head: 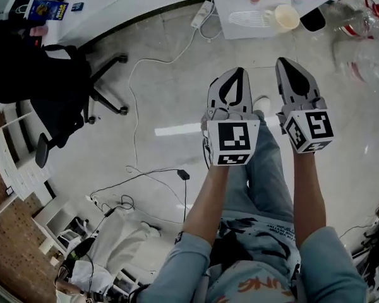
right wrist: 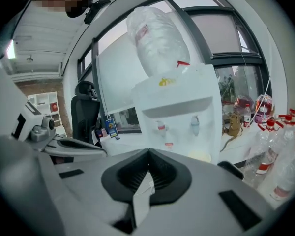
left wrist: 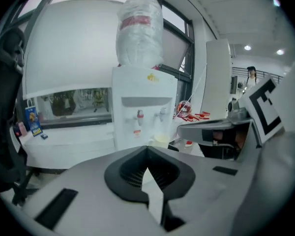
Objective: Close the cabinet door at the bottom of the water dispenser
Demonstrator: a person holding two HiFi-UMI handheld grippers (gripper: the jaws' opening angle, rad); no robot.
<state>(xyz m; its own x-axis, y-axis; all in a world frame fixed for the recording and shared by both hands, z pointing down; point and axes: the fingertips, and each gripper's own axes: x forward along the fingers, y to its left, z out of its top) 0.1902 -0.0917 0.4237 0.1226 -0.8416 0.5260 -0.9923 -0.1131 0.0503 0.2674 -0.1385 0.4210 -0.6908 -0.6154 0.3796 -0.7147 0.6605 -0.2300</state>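
1. Head view: the left tongs (head: 235, 74) and the right tongs (head: 287, 65) are held up side by side over the floor (head: 164, 93). Both are pressed together and carry nothing. Of the water dispenser (head: 259, 2) only the upper front shows at the top edge, with a cup (head: 285, 16) on its tray. The cabinet door at its bottom is cut off there.
2. Left gripper view: the tips meet, with nothing between them. The dispenser stands ahead, apart from the tongs, with its bottle (left wrist: 140, 31) on top. The tongs' own body covers everything below the tray, so the door is hidden.
3. Right gripper view: these tips also meet on nothing, and the lower part of the dispenser is hidden in the same way. No view shows the door, so I cannot tell whether it is already shut. Nothing touches the dispenser now, so I judge the push is either finished or not yet begun.
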